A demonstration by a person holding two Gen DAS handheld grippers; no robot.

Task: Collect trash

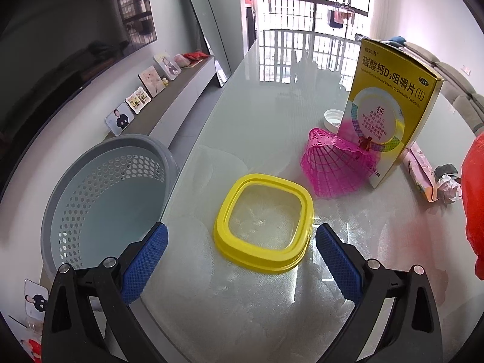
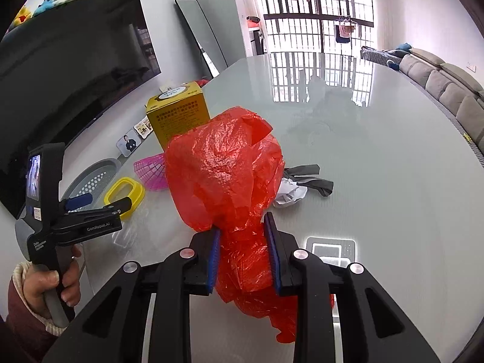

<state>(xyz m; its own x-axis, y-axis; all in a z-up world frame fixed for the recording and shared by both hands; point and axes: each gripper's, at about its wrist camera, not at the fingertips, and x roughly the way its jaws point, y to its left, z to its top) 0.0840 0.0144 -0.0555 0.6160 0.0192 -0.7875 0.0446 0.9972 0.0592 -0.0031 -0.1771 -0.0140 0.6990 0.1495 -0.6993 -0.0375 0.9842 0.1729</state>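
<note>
My right gripper (image 2: 243, 239) is shut on a crumpled red plastic bag (image 2: 224, 163) and holds it above the glass table (image 2: 378, 157); the bag's edge shows at the right of the left wrist view (image 1: 473, 199). My left gripper (image 1: 242, 242) is open and empty, just short of a yellow square lid (image 1: 263, 220), also in the right wrist view (image 2: 125, 192). A pink mesh basket (image 1: 332, 163) lies on its side against a yellow medicine box (image 1: 393, 106). A grey perforated bin (image 1: 106, 193) stands below the table's left edge.
Behind the bag lie a crumpled white paper (image 2: 290, 195) and a grey cloth (image 2: 311, 178). A pink wrapper (image 1: 420, 169) and a white cap (image 1: 332, 118) lie by the box. A TV, photo frames (image 1: 145, 96) and a sofa (image 2: 447, 87) surround the table.
</note>
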